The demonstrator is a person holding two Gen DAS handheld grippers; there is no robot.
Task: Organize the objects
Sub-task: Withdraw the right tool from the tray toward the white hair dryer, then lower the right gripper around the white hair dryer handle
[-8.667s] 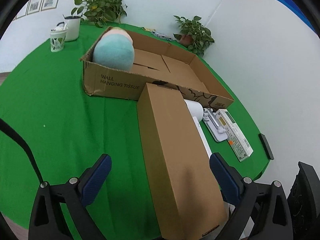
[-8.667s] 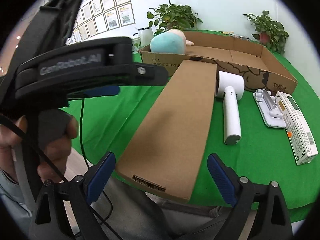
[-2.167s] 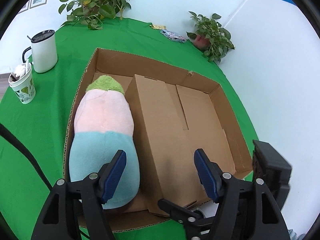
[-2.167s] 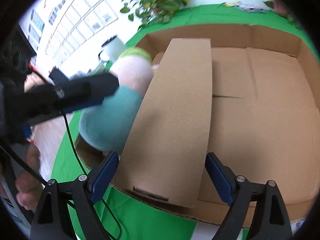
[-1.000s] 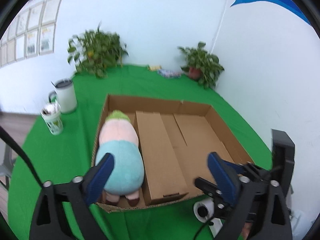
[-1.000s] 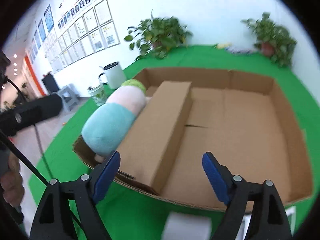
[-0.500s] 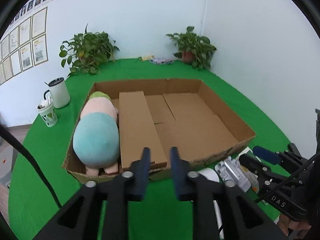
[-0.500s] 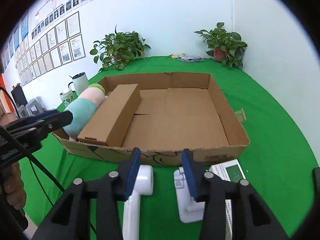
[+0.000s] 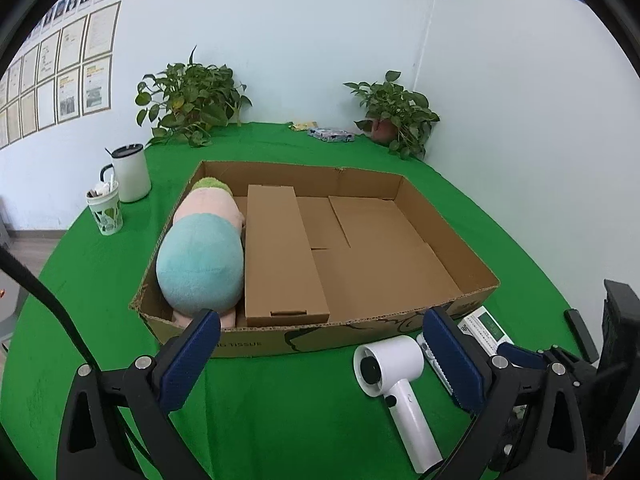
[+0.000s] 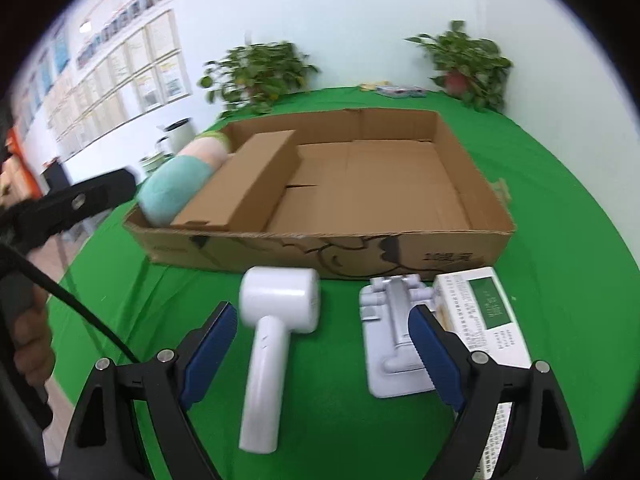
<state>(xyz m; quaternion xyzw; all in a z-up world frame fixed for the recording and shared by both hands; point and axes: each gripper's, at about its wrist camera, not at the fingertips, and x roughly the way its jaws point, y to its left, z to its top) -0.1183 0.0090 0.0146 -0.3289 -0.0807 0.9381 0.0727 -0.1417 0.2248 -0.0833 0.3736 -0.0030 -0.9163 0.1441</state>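
A wide cardboard tray box (image 9: pixel 452 240) sits on the green table. Inside it, a long brown box (image 9: pixel 280 256) lies beside a pastel plush toy (image 9: pixel 200 264) at the left wall. In front of the tray lie a white hair dryer (image 9: pixel 394 376), a white-grey holder (image 10: pixel 394 336) and a white printed carton (image 10: pixel 484 320). My left gripper (image 9: pixel 320 318) hovers before the tray's front wall, its jaws opening wide with nothing between them. My right gripper (image 10: pixel 322 314) hangs over the hair dryer (image 10: pixel 276 320) and the holder, jaws opening and pressing on nothing.
A white mug (image 9: pixel 130 178) and a paper cup (image 9: pixel 106 212) stand at the left. Two potted plants (image 9: pixel 192 100) (image 9: pixel 394 120) and a small packet (image 9: pixel 330 135) are at the back. A hand (image 10: pixel 28 344) holds the left gripper's handle at the table's left edge.
Both grippers have drawn back from the tray after leaving the long box in it. Half a second ago both pairs of jaws were nearly shut; now they stand wide.
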